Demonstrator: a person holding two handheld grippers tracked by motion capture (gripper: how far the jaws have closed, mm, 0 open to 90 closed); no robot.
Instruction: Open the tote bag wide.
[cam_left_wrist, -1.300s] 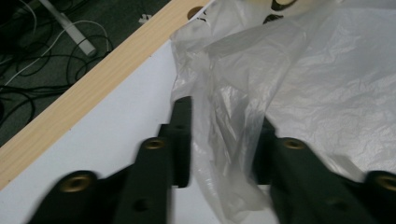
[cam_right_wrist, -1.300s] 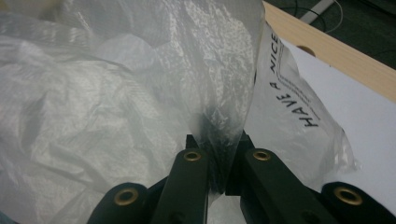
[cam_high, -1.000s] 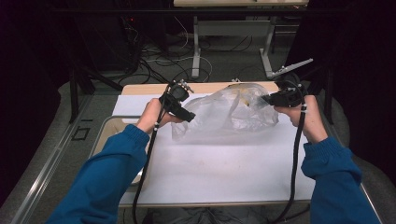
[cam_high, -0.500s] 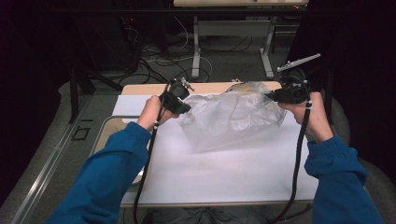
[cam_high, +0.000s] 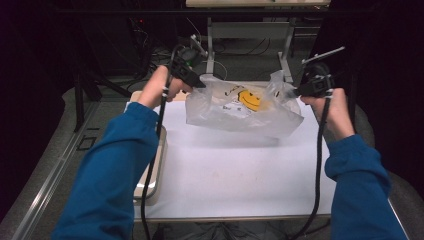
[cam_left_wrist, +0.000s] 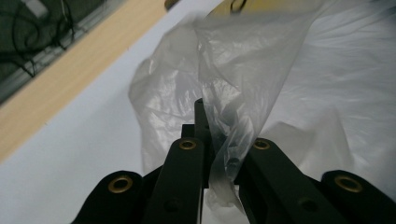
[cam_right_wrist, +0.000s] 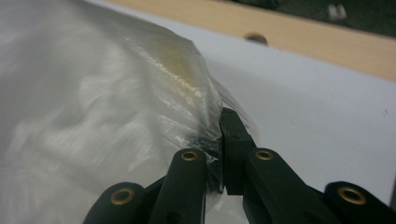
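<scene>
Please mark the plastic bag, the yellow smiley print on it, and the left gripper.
plastic bag (cam_high: 270, 117), high view, on its clear lower film.
yellow smiley print (cam_high: 249, 100), high view, centre of the yellow face.
left gripper (cam_left_wrist: 219, 140), left gripper view, between the tips of its jaws, shut on the bag's film.

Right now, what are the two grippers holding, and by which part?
Both hold the clear plastic bag: the left gripper pinches its left edge, the right gripper its right edge.
</scene>
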